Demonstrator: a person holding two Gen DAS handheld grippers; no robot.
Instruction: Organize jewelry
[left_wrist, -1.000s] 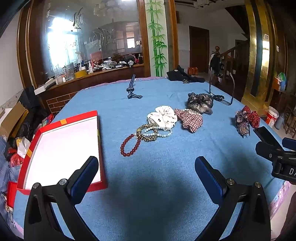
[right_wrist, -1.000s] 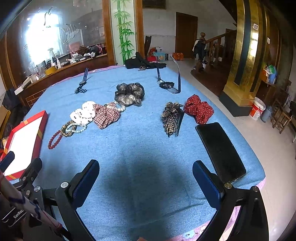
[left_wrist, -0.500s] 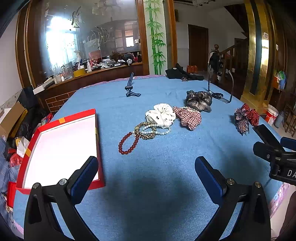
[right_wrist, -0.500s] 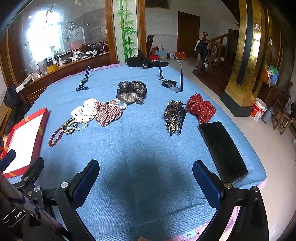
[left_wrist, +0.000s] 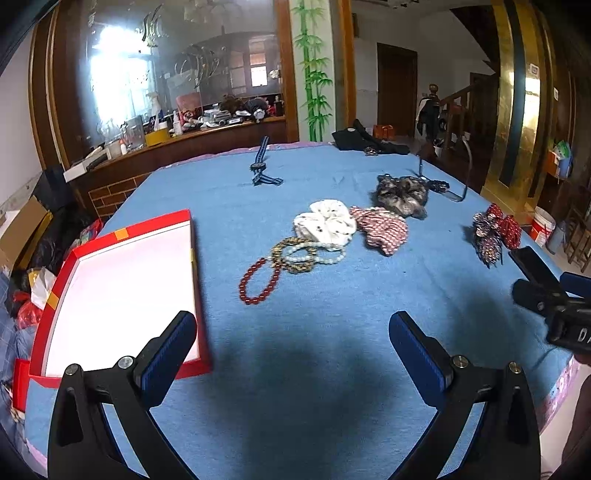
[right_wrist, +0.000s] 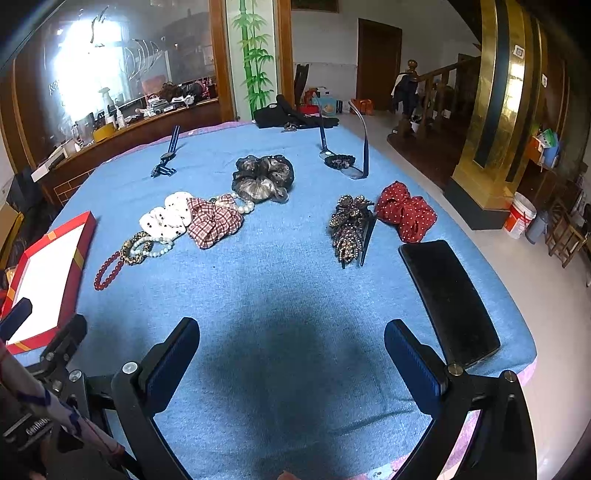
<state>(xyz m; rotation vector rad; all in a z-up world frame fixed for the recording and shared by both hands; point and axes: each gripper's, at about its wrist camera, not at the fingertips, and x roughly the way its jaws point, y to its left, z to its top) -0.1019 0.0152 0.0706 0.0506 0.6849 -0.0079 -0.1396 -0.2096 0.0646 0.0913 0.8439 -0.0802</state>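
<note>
A red bead bracelet lies on the blue cloth beside a leopard-pattern bracelet and a pale pearl bracelet. Behind them sit a white dotted scrunchie, a red plaid scrunchie and a dark grey scrunchie. An open red box with a white inside stands at the left. My left gripper and right gripper both hang open over bare cloth, holding nothing.
A sequinned hair clip and a red dotted bow lie to the right, with a black phone near the table's right edge. A blue striped strap and a glasses-like frame lie further back. Floor drops off on the right.
Both grippers have drifted slightly back and up from the jewelry, so the items sit a little lower and farther in view. Nothing was picked up or moved.
</note>
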